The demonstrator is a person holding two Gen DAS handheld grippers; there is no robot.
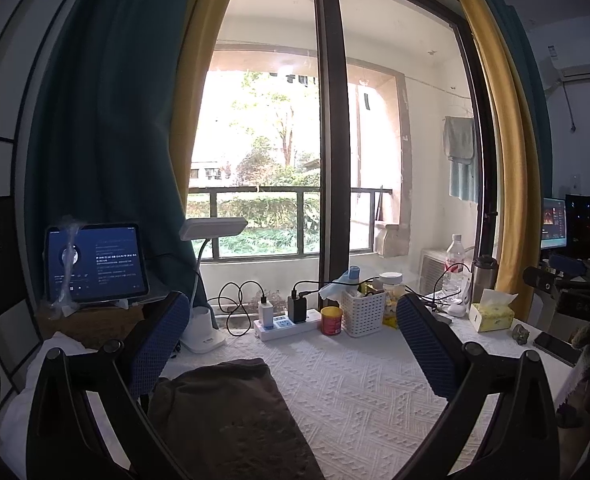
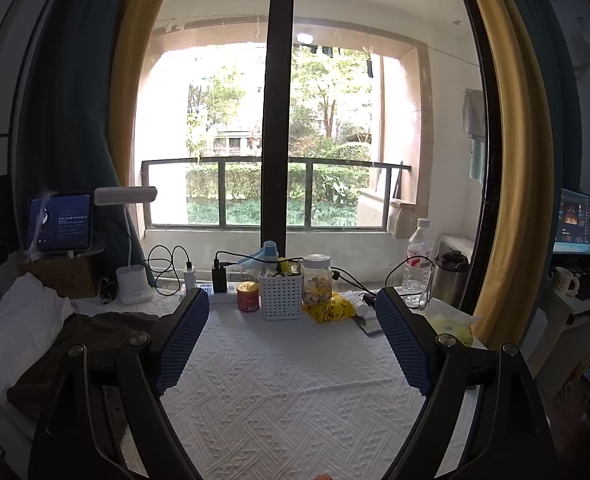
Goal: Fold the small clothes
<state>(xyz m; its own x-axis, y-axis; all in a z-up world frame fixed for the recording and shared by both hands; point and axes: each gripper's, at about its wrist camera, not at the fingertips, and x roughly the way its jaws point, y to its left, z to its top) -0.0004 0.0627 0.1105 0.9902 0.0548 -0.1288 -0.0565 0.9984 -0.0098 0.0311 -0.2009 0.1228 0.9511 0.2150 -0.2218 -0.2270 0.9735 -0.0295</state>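
Both grippers held above the table w/ jaws wide apart, nothing between them. Left gripper [image 1: 291,344] sits over the near end of the dark brown garment [image 1: 223,412], lying flat on the white textured cloth [image 1: 359,392]. Right gripper [image 2: 291,332] is over bare cloth; garment off to its left, beside a white bundle [image 2: 19,320] (fabric, kind unclear). White basket [image 2: 281,294] and red tin [image 2: 248,297] at back by window.

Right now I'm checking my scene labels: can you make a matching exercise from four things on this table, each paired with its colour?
Things:
1. garment
2. small can
3. slotted basket
4. snack packet

Colours:
A. yellow
B. dark brown
C. white
D. red with a yellow lid

Pairs: 1-B, 2-D, 3-C, 4-A
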